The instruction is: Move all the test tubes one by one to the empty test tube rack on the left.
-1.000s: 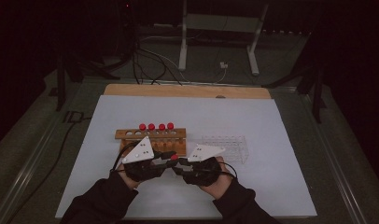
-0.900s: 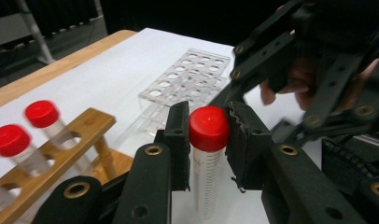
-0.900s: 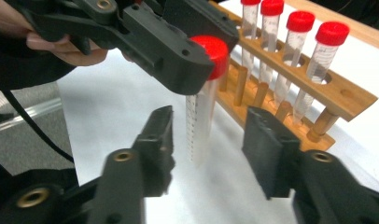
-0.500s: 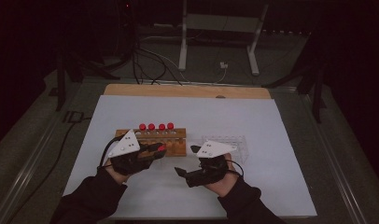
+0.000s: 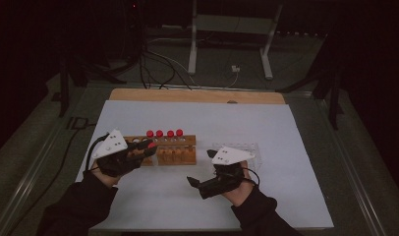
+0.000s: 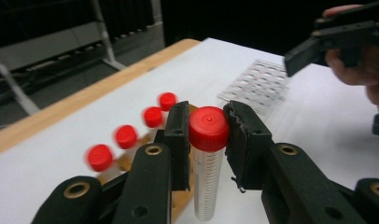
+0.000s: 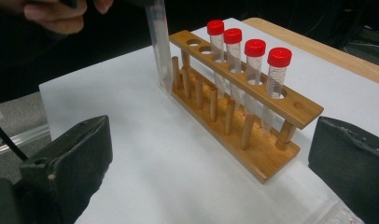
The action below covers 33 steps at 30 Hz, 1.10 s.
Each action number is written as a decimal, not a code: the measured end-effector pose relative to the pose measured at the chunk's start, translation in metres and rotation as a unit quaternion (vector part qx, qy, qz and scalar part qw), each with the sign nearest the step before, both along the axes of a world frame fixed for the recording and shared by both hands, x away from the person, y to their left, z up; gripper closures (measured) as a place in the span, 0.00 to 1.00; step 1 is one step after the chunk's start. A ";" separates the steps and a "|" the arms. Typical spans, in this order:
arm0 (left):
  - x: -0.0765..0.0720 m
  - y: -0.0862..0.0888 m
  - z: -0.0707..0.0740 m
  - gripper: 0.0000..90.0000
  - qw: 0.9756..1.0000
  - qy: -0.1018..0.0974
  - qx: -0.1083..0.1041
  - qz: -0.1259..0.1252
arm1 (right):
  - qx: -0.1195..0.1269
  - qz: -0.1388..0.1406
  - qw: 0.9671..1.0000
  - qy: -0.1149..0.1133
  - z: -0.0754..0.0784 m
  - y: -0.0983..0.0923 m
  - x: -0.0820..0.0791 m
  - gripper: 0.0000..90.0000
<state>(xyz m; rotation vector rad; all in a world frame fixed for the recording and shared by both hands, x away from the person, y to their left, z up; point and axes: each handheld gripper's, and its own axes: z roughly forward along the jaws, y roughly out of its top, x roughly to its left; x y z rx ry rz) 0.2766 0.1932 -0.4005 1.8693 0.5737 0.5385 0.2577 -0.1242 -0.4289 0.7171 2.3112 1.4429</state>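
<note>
Red-capped tube (image 6: 207, 158): clamped between the left gripper (image 6: 207, 140) jaws, pads pressing just under the cap, long axis upright and roughly parallel to the tubes already racked. In the high view it sits at the left end of the wooden rack (image 5: 180, 149), cap (image 5: 151, 145) showing just past the jaws.

Rack: long axis runs 9 to 3 o'clock across the white sheet (image 5: 296, 142). Four red-capped tubes (image 7: 254, 74) stand in its right half; two empty holes (image 7: 200, 45) show on the left half, nearest the held tube. From the right gripper view the tube body (image 7: 160, 44) hangs at about 9 o'clock of the rack's near end, its tip low beside the base, not over a hole yet. Judgement: it needs lifting, then shifting toward 3 o'clock above a free hole.

Right gripper (image 5: 200, 169): jaws have just been opening, now wide apart, nothing between them; well off the rack at 5 o'clock. Left hand is the nearer.

Hard to read: tube tip cut off in the left gripper view; cap out of frame in the right gripper view. Clear tray (image 5: 249, 150) right of the rack is faint.
</note>
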 end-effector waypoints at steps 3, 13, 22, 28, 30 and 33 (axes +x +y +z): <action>0.004 0.008 0.006 0.80 1.000 -0.006 -0.002 0.016 | 0.010 0.004 1.000 0.001 0.001 -0.003 0.000 0.00; 0.022 0.025 0.018 0.80 0.998 -0.024 -0.010 0.062 | 0.015 0.004 1.000 -0.001 0.003 -0.005 0.001 0.00; 0.043 0.031 0.015 0.80 0.996 -0.027 -0.026 0.087 | 0.016 0.006 1.000 -0.001 0.004 -0.008 0.002 0.00; 0.055 0.031 0.008 0.80 0.994 -0.023 -0.032 0.098 | 0.019 0.008 1.000 -0.002 0.005 -0.009 0.002 0.00; 0.059 0.030 0.004 0.80 0.994 -0.025 -0.024 0.105 | 0.018 0.007 1.000 -0.004 0.005 -0.009 0.002 0.00; 0.062 0.030 -0.003 0.80 0.994 -0.021 -0.019 0.110 | 0.018 0.006 1.000 -0.006 0.006 -0.010 0.002 0.00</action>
